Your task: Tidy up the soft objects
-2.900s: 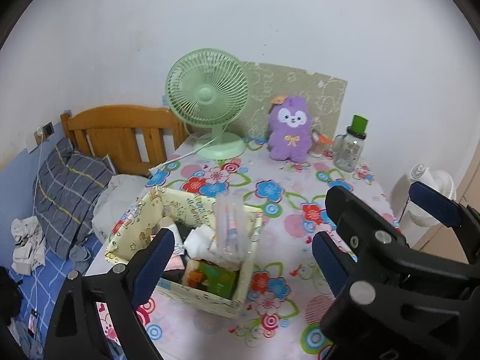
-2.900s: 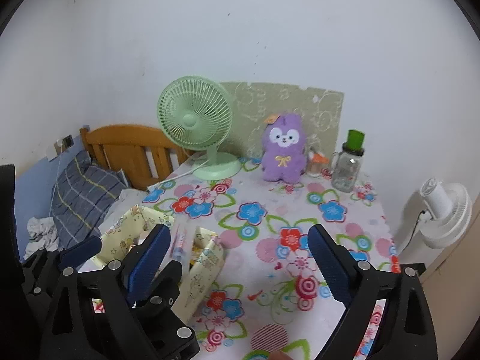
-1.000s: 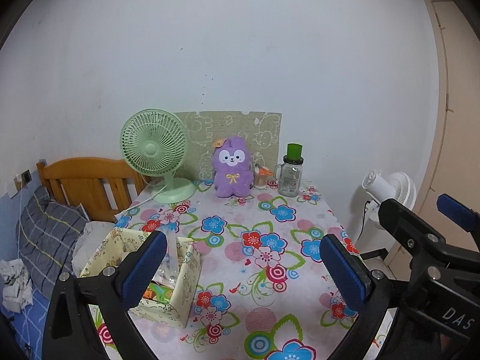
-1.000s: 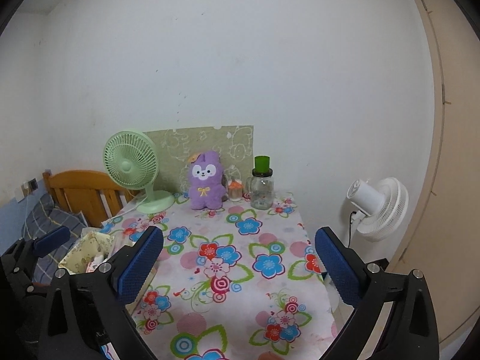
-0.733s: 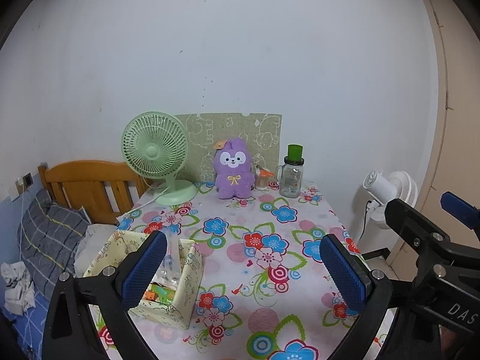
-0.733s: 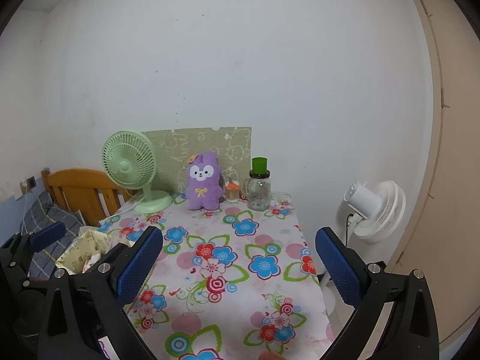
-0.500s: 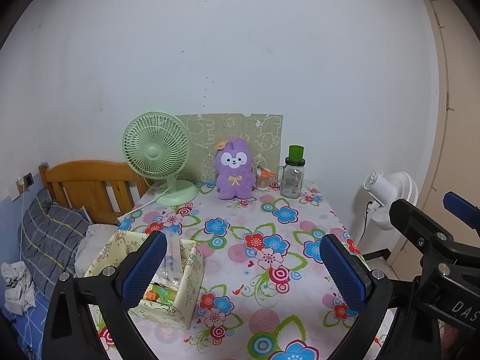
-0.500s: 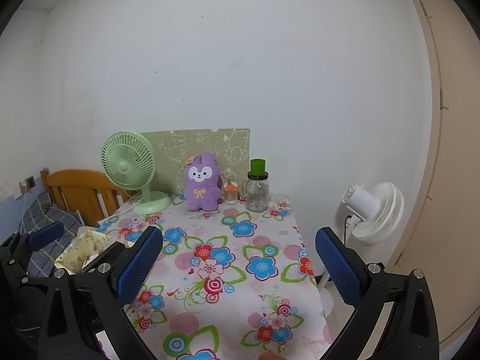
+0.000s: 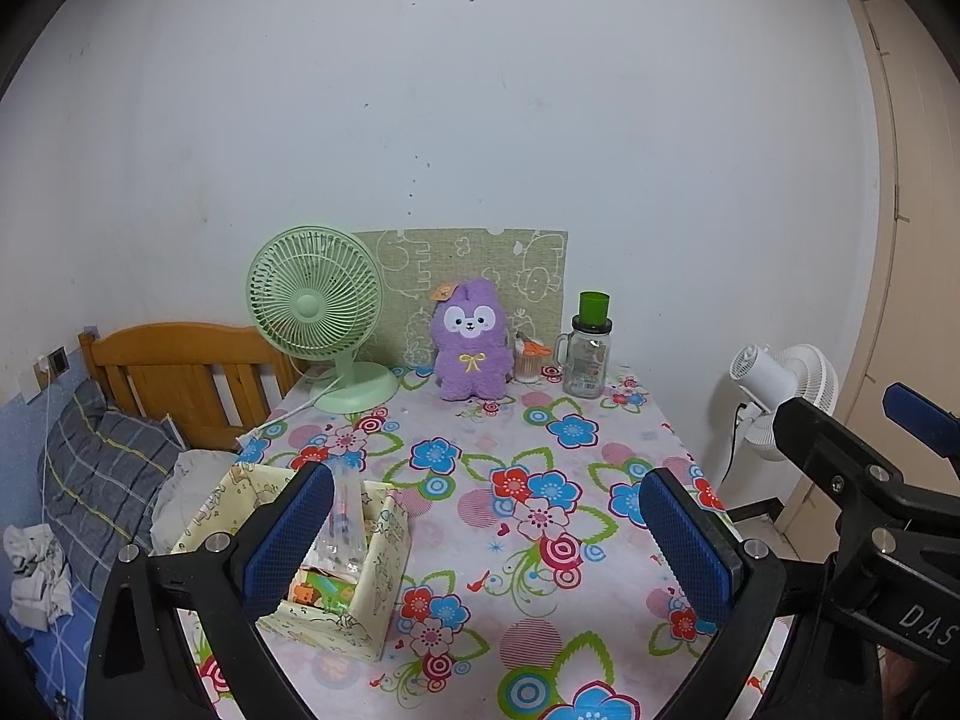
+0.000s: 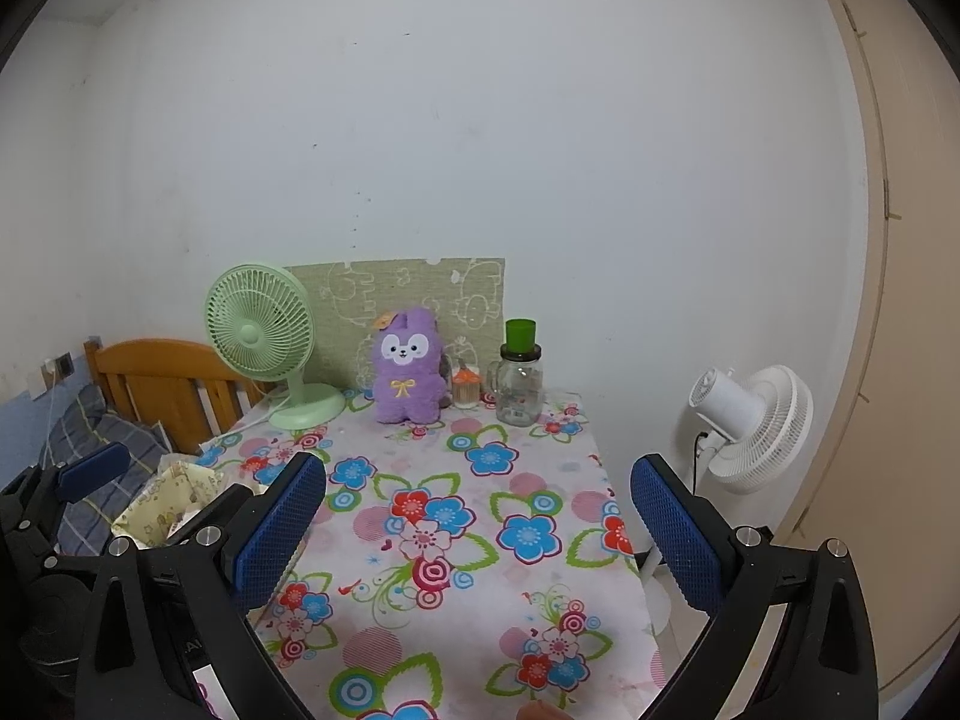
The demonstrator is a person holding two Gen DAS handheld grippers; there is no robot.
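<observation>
Two grippers, left gripper and right gripper, hover low in frame, jaws spread and empty. The surface lies mostly bare mid-frame; the plush toy sits at its far edge, the box at lower left.

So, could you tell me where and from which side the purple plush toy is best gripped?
Probably around the body of the purple plush toy, from the front. It sits upright at the back of the table, facing the grippers, with a green board close behind, a green fan to one side and a jar to the other. The open right gripper could close across its soft sides.
</observation>
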